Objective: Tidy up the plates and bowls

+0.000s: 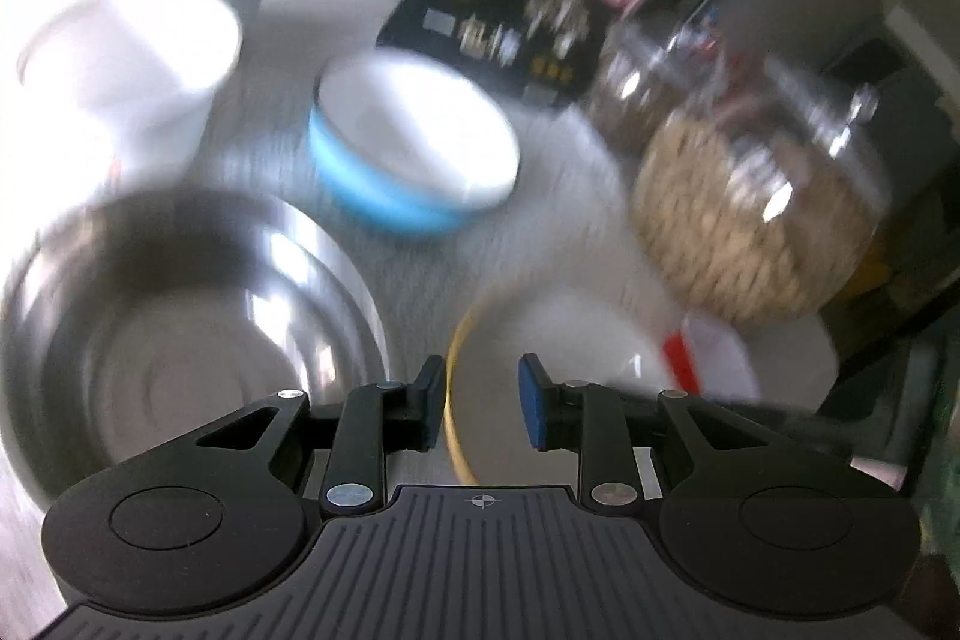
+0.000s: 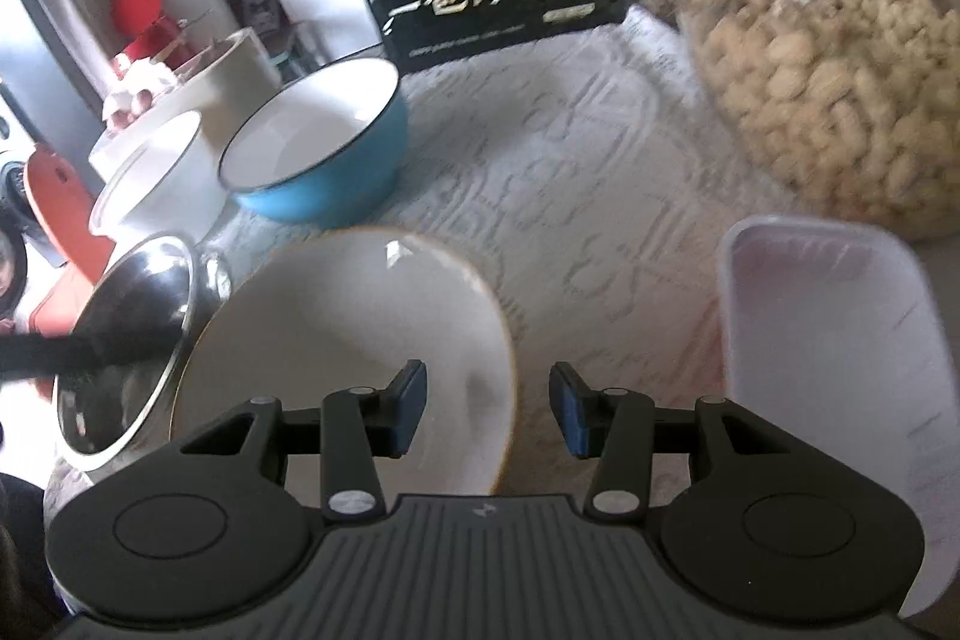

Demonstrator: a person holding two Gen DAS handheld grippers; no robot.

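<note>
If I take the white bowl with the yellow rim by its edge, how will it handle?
The white bowl looks glazed ceramic, so probably rigid, fairly heavy for its size, and breakable if knocked against the steel bowl right beside it. Its glossy rim may be slippery between the fingers. Held at one edge, the wide shallow shape would likely tilt downward.

The right gripper (image 2: 487, 409) straddles the gold-edged rim of a white ceramic bowl (image 2: 336, 334), pads apart, beside a clear plastic tub (image 2: 840, 370).

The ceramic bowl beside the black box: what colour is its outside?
Light blue, white inside; right wrist view shows it best.
</note>
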